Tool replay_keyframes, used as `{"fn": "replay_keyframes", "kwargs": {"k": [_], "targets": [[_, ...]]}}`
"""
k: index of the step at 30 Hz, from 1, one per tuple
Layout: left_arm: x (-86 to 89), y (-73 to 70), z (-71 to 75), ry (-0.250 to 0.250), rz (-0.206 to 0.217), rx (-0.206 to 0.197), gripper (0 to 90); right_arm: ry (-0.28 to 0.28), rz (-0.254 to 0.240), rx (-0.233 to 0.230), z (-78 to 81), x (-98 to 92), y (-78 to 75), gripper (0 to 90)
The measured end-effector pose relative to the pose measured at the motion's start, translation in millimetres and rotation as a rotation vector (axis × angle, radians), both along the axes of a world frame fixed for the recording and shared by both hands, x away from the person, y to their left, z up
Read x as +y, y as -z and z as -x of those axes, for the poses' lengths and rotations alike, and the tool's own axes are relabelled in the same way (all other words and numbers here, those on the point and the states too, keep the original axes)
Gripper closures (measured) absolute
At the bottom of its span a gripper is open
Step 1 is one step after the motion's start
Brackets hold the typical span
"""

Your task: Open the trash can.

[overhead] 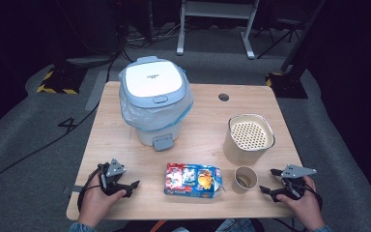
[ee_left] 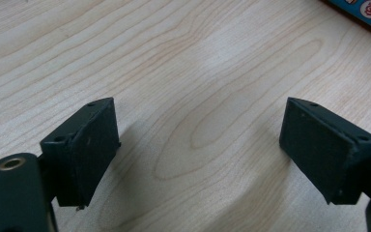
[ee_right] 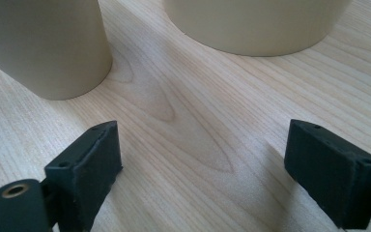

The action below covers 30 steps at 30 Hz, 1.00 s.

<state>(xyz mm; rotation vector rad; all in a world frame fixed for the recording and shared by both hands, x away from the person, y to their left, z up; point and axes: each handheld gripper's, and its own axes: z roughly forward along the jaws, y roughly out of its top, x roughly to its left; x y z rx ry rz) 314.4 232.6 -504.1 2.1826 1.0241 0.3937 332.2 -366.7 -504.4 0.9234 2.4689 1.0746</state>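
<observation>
My left gripper (overhead: 130,188) rests on the table's front left, held by a hand, its jaws open over bare wood (ee_left: 200,104). A colourful snack packet (overhead: 192,179) lies flat just right of it; its corner (ee_left: 362,12) shows in the left gripper view. My right gripper (overhead: 267,181) sits at the front right, open with nothing between its jaws (ee_right: 200,126). A small paper cup (overhead: 246,179) stands upright just left of it (ee_right: 43,43). Behind the cup stands a wider cream container (overhead: 249,137) with a perforated insert (ee_right: 256,24).
A white and blue pedal bin (overhead: 152,96) with a plastic liner stands at the back left of the wooden table (overhead: 125,140), lid closed. A round cable hole (overhead: 223,97) is near the far edge. Dark floor, cables and a stand lie beyond.
</observation>
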Motion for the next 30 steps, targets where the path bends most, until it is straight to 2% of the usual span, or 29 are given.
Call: {"fn": "replay_keyframes", "kwargs": {"k": [3, 6, 9, 10, 12, 13, 14, 18, 21, 23, 25, 27, 30], "targets": [[2.7, -0.3, 0.6, 0.001, 0.015, -0.011, 30.7, 0.0, 0.0, 0.001, -0.1, 0.0, 0.0, 12.9], [7.3, -3.7, -0.3, -0.01, 0.03, 0.009, 42.5, 0.003, -0.001, 0.003, -0.2, -0.2, -0.1, 13.5], [9.5, -8.7, -1.3, -0.006, 0.068, 0.025, 46.1, 0.005, -0.007, 0.006, -0.4, -0.6, -0.2, 14.9], [10.0, -11.2, -1.4, 0.004, 0.074, 0.022, 48.9, 0.009, -0.007, 0.006, -0.3, -0.8, -0.3, 15.3], [11.2, -21.4, -1.4, 0.031, 0.12, 0.016, 56.2, 0.012, -0.007, 0.005, -0.4, -0.9, -0.3, 15.4], [11.2, -21.4, -1.4, 0.031, 0.12, 0.016, 58.9, 0.011, -0.007, 0.005, -0.4, -0.9, -0.3, 15.4], [11.3, -28.0, -1.2, 0.05, 0.149, 0.015, 60.1, 0.011, -0.007, 0.005, -0.4, -0.9, -0.3, 15.4], [10.0, -37.8, -1.4, 0.087, 0.152, 0.008, 63.6, 0.011, -0.007, 0.005, -0.3, -0.9, -0.3, 15.9], [8.8, -49.7, -1.5, 0.123, 0.192, -0.001, 68.0, 0.007, -0.008, 0.0, 0.2, -0.8, -0.3, 17.0], [7.8, -58.6, -1.9, 0.153, 0.244, -0.016, 71.6, 0.006, -0.008, 0.001, 0.3, -0.8, -0.4, 17.1], [6.8, -67.4, -3.1, 0.18, 0.276, -0.047, 74.8, 0.006, -0.008, 0.001, 0.3, -0.8, -0.3, 17.1], [5.8, -80.0, -6.6, 0.216, 0.329, -0.083, 80.4, 0.006, -0.008, 0.001, 0.3, -0.8, -0.4, 17.1], [5.5, -88.1, -10.0, 0.241, 0.345, -0.106, 84.1, 0.006, -0.008, 0.001, 0.3, -0.9, -0.3, 17.1]]}}
